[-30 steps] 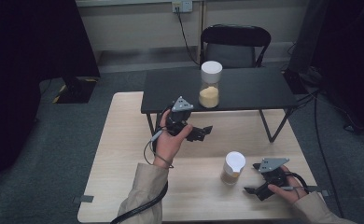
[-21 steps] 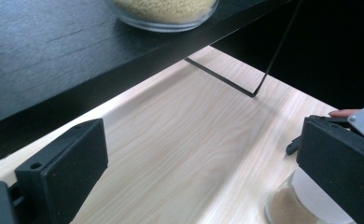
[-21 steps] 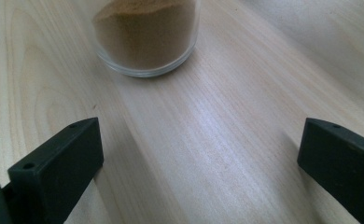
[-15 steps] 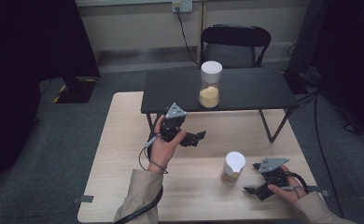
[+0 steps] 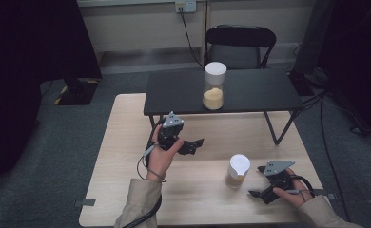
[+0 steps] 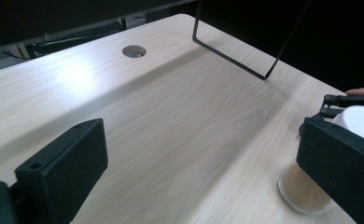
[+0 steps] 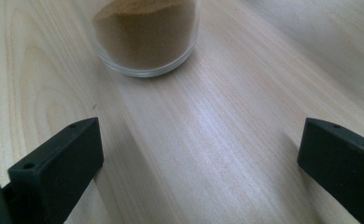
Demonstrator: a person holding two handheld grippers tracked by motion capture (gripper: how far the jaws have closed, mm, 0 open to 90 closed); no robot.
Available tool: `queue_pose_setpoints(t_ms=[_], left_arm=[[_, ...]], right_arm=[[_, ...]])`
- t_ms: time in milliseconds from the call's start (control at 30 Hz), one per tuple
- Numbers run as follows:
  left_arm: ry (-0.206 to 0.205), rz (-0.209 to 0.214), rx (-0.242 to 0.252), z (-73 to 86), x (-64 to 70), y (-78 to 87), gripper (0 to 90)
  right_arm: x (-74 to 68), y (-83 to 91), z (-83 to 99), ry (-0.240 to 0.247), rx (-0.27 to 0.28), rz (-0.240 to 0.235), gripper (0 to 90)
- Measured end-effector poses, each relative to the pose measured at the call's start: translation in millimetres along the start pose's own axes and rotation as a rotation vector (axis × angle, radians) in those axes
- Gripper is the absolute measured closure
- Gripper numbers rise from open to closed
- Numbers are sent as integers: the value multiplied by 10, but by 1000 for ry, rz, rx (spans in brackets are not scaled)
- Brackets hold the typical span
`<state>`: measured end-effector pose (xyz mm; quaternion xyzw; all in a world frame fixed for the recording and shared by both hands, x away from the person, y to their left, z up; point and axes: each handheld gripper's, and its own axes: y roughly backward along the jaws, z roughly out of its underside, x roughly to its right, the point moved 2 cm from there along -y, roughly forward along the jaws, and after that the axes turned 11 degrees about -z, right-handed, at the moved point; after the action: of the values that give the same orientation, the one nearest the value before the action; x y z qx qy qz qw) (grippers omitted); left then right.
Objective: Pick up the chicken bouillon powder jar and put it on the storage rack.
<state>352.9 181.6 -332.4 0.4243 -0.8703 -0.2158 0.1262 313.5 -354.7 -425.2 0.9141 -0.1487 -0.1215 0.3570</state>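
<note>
- Two grippers up, both with jaws spread wide and nothing between them.
- My left gripper (image 5: pixel 193 145) is held above the wooden table (image 5: pixel 122 156), left of centre, just in front of the black bench (image 5: pixel 250 90). Jaws point right, toward the near jar.
- In the left gripper view I see bare wood between the jaws, a round hole (image 6: pixel 134 51) in the tabletop farther off, and the bench's thin black leg (image 6: pixel 236 53) beyond that.
- Near jar (image 5: pixel 237 171): glass, white lid, brown powder in the bottom. It stands upright on the wooden table, right of centre, well apart from my left gripper. In the left gripper view it sits partly behind the right jaw (image 6: pixel 306 189).
- My right gripper (image 5: pixel 259 190) is low at the table's near right edge, just beside that jar, jaws pointing left at it, not touching.
- In the right gripper view the jar's base (image 7: pixel 147 35) is ahead of the jaws, left of the centre line, outside the gap.
- Second jar (image 5: pixel 214 86), same kind, stands on the black bench, far from both grippers.
</note>
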Motion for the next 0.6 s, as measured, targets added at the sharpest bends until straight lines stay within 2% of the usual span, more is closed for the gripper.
queue_pose_setpoints(t_ms=[600], left_arm=[[31, -33, -37, 328, -71, 0, 11]], right_arm=[[0, 0, 0, 0, 0, 0, 0]])
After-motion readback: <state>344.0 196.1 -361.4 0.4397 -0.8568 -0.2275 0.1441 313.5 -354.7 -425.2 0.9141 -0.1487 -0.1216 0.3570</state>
